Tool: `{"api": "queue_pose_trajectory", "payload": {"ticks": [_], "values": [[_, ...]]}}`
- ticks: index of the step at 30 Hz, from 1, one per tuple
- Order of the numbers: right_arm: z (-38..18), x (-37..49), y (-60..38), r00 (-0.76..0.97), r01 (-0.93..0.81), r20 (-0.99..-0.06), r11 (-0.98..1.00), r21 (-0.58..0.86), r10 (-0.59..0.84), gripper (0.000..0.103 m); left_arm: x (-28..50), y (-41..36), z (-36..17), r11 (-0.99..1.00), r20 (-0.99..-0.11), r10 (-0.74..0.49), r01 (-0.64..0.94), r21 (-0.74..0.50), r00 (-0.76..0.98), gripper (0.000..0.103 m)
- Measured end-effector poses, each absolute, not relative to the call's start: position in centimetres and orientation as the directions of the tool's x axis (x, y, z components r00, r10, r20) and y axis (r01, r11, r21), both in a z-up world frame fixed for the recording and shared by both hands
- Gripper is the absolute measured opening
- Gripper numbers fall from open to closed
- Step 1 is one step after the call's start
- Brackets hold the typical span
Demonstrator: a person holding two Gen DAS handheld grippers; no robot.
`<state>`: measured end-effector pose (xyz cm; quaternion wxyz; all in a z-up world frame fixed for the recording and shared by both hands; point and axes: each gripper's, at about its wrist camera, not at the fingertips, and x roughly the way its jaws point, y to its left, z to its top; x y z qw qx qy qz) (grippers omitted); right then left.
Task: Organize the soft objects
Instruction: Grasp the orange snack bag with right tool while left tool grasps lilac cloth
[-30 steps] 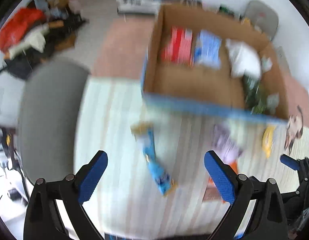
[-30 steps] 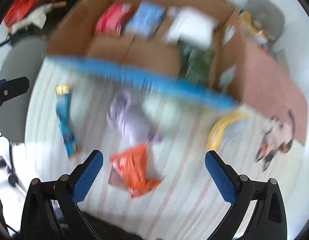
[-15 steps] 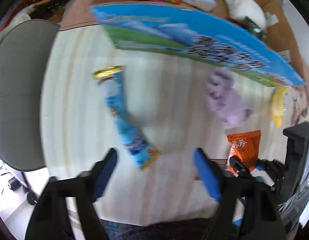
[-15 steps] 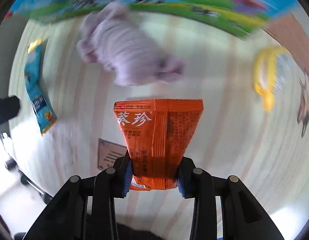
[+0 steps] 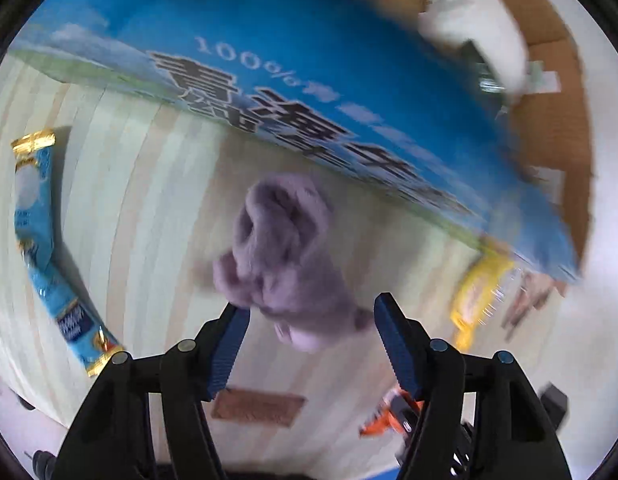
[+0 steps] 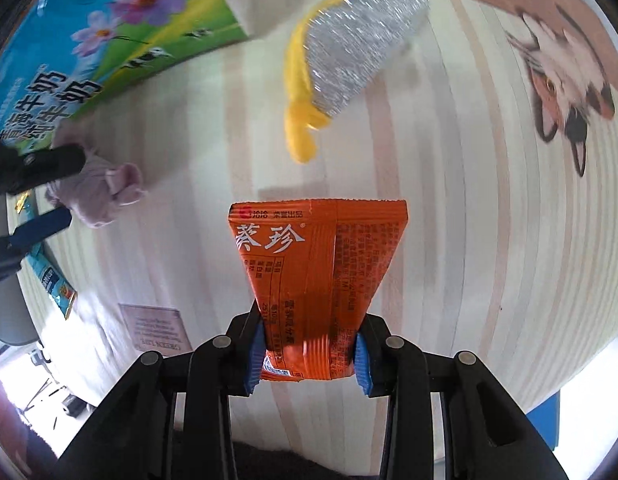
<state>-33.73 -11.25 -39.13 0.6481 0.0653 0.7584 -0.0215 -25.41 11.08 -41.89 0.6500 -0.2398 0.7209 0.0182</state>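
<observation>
My right gripper [image 6: 309, 354] is shut on an orange snack packet [image 6: 317, 276] and holds it above the pale wooden table. My left gripper [image 5: 311, 340] is open, its fingers on either side of the near end of a lilac fuzzy cloth [image 5: 285, 256] that lies on the table in front of the blue cardboard box [image 5: 293, 68]. The cloth also shows in the right wrist view [image 6: 97, 192], with the left gripper over it. A yellow and silver scrubber [image 6: 341, 56] lies beyond the packet.
A long blue snack bar [image 5: 49, 248] lies at the left of the table [image 5: 149, 208]. The box holds a white pouch [image 5: 477, 24]. A small label plate [image 6: 157, 326] is fixed near the table's front edge. A cat picture [image 6: 565, 80] is at the right.
My left gripper has swung right from the blue bar to the lilac cloth and closed in on it. My right gripper took hold of the orange packet and lifted it.
</observation>
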Motion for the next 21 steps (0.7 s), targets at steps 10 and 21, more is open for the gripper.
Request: {"api": "queue_pose_trajectory", "payload": {"ticks": [10,21], "values": [[-39.6,-34.0,-11.9,-0.195,0.110,-0.974,0.990,0.092,0.112,0.038,-28.7,10.1,-40.2,0.991,-0.987,-0.126,-0.060,-0.120,-0.098,0.040],[-41.8,-34.7,-11.2,-0.252,0.119,-0.958,0.987,0.111,0.138,0.040,-29.7,7.9,-43.7,0.997,-0.983,-0.077,-0.003,-0.078,-0.166,0.039]]}}
